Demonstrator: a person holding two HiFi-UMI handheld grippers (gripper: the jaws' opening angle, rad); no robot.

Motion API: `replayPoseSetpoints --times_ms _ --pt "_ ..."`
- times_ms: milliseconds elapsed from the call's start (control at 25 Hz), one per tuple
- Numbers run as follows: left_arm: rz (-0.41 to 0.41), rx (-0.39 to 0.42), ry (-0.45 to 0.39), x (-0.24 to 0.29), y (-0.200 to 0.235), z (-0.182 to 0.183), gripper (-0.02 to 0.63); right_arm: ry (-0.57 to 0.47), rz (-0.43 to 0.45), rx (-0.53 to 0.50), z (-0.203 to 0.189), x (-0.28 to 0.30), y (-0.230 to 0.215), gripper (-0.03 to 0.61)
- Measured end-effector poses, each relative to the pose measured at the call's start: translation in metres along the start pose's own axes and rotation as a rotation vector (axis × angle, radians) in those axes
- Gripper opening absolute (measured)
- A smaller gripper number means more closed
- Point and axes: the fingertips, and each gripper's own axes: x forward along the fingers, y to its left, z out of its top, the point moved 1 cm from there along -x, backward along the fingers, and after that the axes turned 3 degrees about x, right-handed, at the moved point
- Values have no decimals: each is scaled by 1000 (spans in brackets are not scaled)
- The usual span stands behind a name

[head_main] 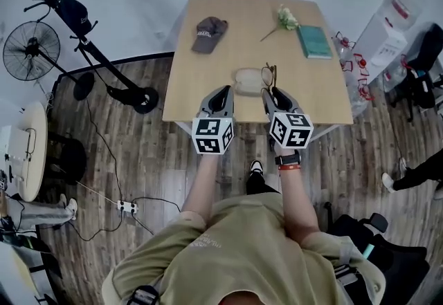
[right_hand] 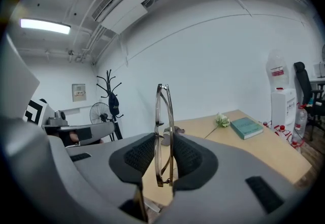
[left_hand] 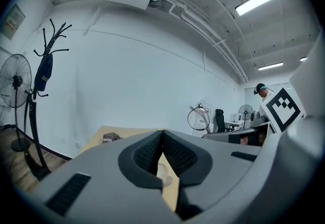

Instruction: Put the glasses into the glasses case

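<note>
Holds the thin metal-framed glasses [right_hand: 163, 131] upright by the rims in the right gripper [head_main: 271, 93] jaws, just beside the pale oval glasses case [head_main: 247, 80] on the light wooden bench [head_main: 201, 82]. Shows left gripper [head_main: 223, 91] jaws closed, empty. Risks twisting the frame loose in so narrow a pinch.

Your left gripper [head_main: 223, 91] and right gripper [head_main: 271, 93] are grey with black ribbed pads, and each carries a cube of black-and-white square markers. The glasses [right_hand: 163, 131] have a thin dark metal frame. The glasses case [head_main: 247, 80] is pale cream and the table [head_main: 201, 82] is light tan wood. On its far side you have a dark grey cap [head_main: 208, 34], a teal book [head_main: 315, 41] and a white flower [head_main: 286, 17] on a green stem. The floor [head_main: 152, 151] is grey-brown planks. Your shirt [head_main: 242, 241] is olive and your wristband [head_main: 289, 167] is red.
</note>
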Motion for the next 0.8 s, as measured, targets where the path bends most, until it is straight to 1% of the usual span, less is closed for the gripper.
replayPoseSetpoints --times_ms 240,360,520,680,800 --pt "66 35 40 75 16 7 23 25 61 13 32 62 -43 123" --pt "90 37 38 105 25 10 23 26 81 9 44 88 -58 123" --pt "117 41 35 142 33 11 23 47 115 13 50 120 -80 124" --pt "130 51 28 175 31 13 23 54 150 9 60 145 -103 124" --pt "136 57 25 190 32 12 23 88 190 8 59 162 -111 124"
